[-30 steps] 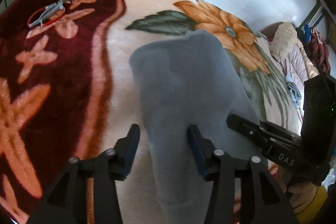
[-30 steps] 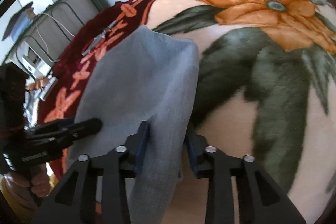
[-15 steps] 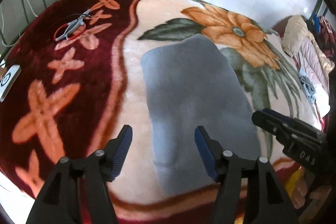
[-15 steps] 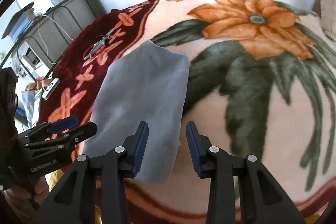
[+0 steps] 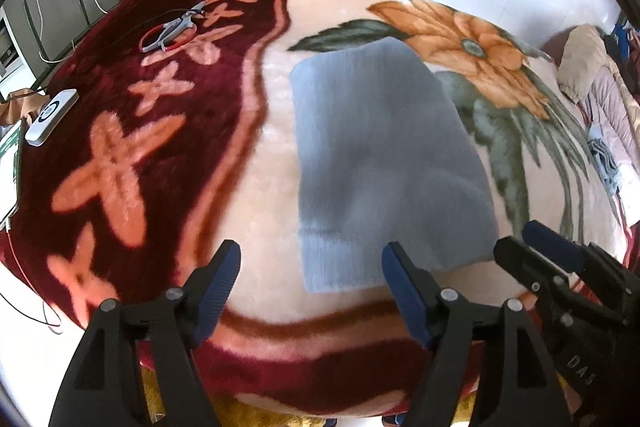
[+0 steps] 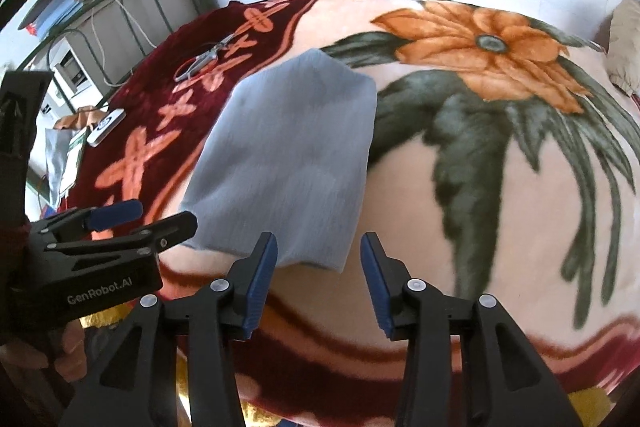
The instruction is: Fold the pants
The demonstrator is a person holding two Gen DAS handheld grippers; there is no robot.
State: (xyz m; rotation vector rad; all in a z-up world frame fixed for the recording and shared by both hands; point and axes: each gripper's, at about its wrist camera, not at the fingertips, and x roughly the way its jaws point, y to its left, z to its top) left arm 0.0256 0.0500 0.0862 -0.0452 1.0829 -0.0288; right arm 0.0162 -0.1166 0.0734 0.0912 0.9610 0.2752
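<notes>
The folded grey pants (image 5: 380,163) lay flat on the flowered blanket (image 5: 256,219), one compact bundle just ahead of both grippers and touched by neither. The left gripper (image 5: 311,289) hung above the blanket's near edge, its jaws wide apart after just opening further, nothing between them. The right gripper (image 6: 318,281) hung beside it on the right, jaws moderately apart and also just opening, nothing between them; the pants' near corner sat ahead of its left finger. Nothing stood between either gripper and the pants. Far ahead and left of the left gripper lay one pair of scissors (image 5: 172,29) on a red ring, and one white remote-like device (image 5: 51,117) at the blanket's left edge. Far right of it lay a heap of bedding (image 5: 596,87).
</notes>
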